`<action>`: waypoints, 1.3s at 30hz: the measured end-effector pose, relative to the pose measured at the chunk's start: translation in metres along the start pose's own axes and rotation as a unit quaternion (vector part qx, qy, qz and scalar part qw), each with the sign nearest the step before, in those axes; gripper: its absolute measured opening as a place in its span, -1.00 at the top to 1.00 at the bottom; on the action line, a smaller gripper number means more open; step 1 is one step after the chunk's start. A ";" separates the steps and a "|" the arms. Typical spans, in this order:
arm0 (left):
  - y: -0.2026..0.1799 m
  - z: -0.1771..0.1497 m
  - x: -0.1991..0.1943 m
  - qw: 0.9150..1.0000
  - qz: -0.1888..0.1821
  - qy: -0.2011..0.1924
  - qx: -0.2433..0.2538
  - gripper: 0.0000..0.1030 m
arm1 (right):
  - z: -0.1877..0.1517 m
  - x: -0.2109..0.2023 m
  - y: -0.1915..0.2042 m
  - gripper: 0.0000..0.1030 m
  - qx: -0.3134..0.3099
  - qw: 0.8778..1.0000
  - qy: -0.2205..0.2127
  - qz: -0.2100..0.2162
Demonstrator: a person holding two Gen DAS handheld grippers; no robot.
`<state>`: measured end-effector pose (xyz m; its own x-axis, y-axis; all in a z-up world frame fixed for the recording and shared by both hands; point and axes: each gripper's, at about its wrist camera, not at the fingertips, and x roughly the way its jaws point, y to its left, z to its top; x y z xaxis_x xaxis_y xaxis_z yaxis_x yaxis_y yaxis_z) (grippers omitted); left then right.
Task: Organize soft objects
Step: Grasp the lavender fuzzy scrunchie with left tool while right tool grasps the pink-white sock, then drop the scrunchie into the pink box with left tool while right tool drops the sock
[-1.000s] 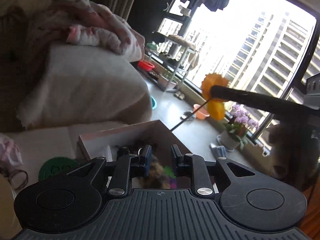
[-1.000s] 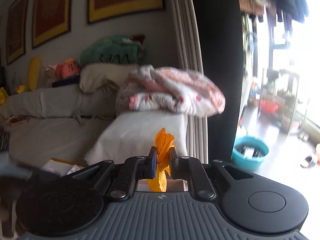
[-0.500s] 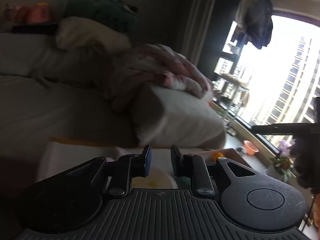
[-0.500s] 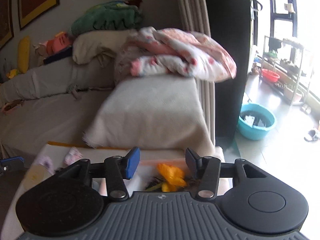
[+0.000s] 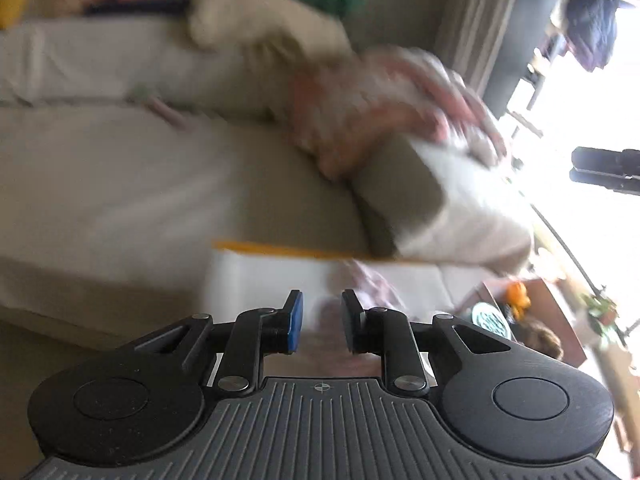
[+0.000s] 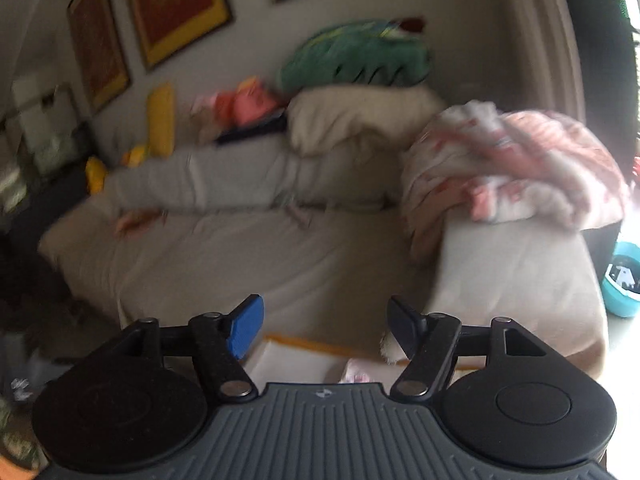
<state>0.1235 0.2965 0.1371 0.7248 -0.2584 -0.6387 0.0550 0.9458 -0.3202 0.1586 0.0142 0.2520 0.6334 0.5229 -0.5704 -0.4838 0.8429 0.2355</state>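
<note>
My left gripper (image 5: 321, 320) is open with a narrow gap and empty, above a white cloth-covered table (image 5: 260, 280) where a blurred pink soft item (image 5: 374, 284) lies. An orange flower (image 5: 518, 299) lies in a brown box (image 5: 548, 312) at the right, beside a green round piece (image 5: 491, 319). My right gripper (image 6: 326, 324) is wide open and empty, above the table's white cloth (image 6: 292, 362) with a small pink item (image 6: 356, 376) below it. Both views are motion-blurred.
A grey sofa (image 6: 240, 256) holds a pink-and-white blanket (image 6: 516, 172) on a white cushion (image 6: 516, 280), a cream pillow (image 6: 360, 116), a green plush (image 6: 356, 56) and yellow and pink toys. A teal basin (image 6: 622, 280) stands on the floor at right.
My right gripper opened and let the orange flower drop into the box, then swung left and up. My left gripper swung left from the box to the table and sofa.
</note>
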 end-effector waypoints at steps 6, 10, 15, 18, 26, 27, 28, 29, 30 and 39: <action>-0.014 -0.012 0.077 1.000 0.009 0.028 0.000 0.52 | -0.025 0.027 -0.020 -0.33 -0.017 0.997 0.069 -0.028; -0.010 -0.020 0.105 0.999 0.002 0.042 -0.002 0.50 | -0.032 0.043 -0.037 -0.33 -0.013 0.993 0.112 -0.034; -0.012 -0.032 0.117 1.000 -0.001 0.022 0.009 0.48 | -0.030 0.091 -0.043 -0.33 0.020 0.986 0.164 -0.027; -0.011 -0.037 0.115 1.000 -0.009 0.018 0.022 0.47 | -0.033 0.143 -0.046 -0.33 0.060 0.971 0.230 -0.018; 0.002 -0.054 0.105 0.998 0.023 0.013 0.049 -0.06 | -0.055 0.268 -0.044 -0.27 0.090 0.932 0.345 -0.066; 0.004 -0.054 0.103 0.999 0.019 0.013 0.045 -0.06 | -0.058 0.275 -0.044 -0.09 0.094 0.929 0.351 -0.064; 0.006 -0.055 0.102 0.999 0.010 0.013 0.039 -0.06 | -0.061 0.280 -0.043 0.04 0.096 0.928 0.356 -0.059; 0.008 -0.055 0.103 0.999 0.000 0.015 0.031 -0.06 | -0.061 0.279 -0.038 0.22 0.089 0.932 0.345 -0.059; 0.011 -0.055 0.106 0.999 -0.010 0.020 0.023 -0.06 | -0.061 0.278 -0.035 0.65 0.082 0.934 0.345 -0.047; 0.037 -0.064 0.106 0.997 -0.061 -0.008 -0.050 0.18 | -0.026 0.164 -0.007 0.85 0.062 0.966 0.250 0.017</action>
<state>0.1583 0.2912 0.0129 0.7283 -0.3655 -0.5796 0.0743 0.8830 -0.4634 0.2503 0.0906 0.1361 0.2323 0.4503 -0.8622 -0.4040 0.8510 0.3356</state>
